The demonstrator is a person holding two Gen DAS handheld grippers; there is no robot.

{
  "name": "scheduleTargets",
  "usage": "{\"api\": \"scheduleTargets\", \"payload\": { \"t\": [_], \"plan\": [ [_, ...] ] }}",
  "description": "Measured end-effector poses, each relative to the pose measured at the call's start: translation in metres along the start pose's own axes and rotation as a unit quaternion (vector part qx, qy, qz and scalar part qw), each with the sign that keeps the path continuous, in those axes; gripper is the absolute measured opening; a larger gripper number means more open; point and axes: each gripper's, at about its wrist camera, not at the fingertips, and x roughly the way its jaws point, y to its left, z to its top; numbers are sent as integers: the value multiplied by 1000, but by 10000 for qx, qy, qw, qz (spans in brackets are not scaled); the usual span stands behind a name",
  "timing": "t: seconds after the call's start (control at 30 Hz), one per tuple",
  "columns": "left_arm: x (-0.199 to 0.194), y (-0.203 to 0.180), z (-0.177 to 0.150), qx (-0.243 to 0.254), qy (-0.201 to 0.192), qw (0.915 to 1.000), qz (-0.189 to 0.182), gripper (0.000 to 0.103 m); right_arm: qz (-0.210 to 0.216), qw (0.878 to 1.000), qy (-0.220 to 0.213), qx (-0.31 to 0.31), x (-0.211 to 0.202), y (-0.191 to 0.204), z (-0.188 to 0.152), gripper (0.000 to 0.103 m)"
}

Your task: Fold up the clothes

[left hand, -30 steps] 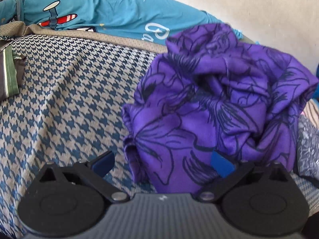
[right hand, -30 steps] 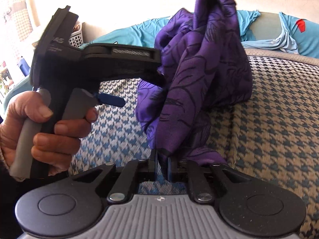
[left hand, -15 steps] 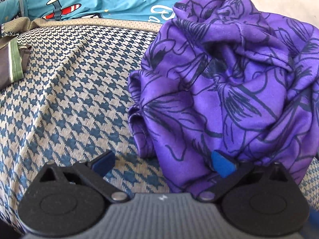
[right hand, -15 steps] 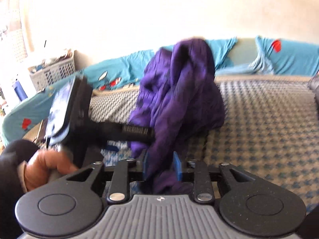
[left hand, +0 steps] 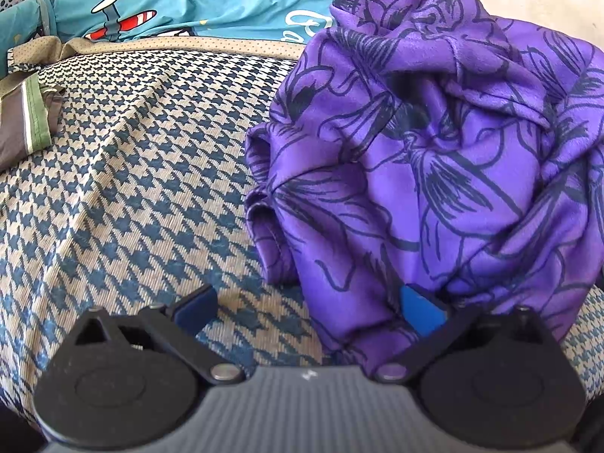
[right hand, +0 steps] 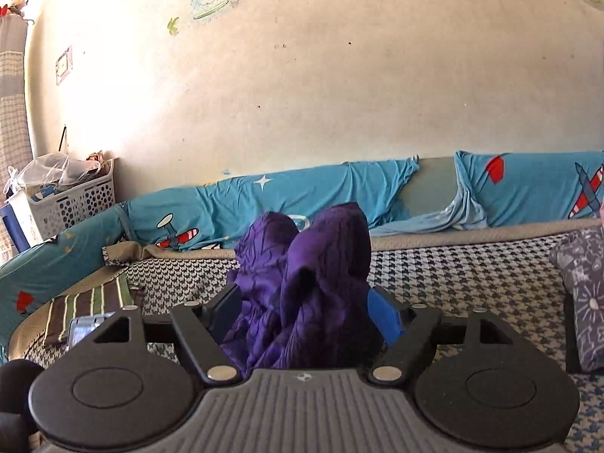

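The left gripper point(left hand: 307, 304) hovers low over the houndstooth bed cover point(left hand: 124, 173), fingers apart. Right of centre, the purple floral garment point(left hand: 434, 158) sits bunched in a rumpled heap with no clear long axis. The right gripper point(right hand: 304, 311) has its fingers spread, cloth bulging between them.

We see a bed covered by a blue-and-beige houndstooth spread point(left hand: 124, 188). On it lies a crumpled purple garment with dark floral lines point(left hand: 434, 158). At its left edge rests a folded brown cloth with green stripes point(left hand: 26, 120), and on its right side a grey patterned cushion point(right hand: 583, 294). Teal airplane-print bedding point(left hand: 181, 3) lines the far edge.
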Motion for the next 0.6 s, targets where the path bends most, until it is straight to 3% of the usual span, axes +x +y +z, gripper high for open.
{"api": "scheduleTargets", "payload": {
  "t": [0.23,0.43,0.5,0.53,0.6],
  "plan": [
    [2,-5,-14,246,-28,9996,139,103,38,9999,-10,109,35,6,19,82],
    [5,-6,-21,418,-78,9989,194,103,-56,9997,257,-32,72,-7,15,79],
    [5,-5,-21,418,-90,9989,181,103,-57,9993,357,-17,81,-18,12,55],
    [5,-6,-21,424,-100,9989,182,103,-20,9993,377,22,83,-24,10,49],
    [5,-6,-22,426,-124,9988,189,103,36,9991,419,105,85,-37,6,27]
  ]
}}
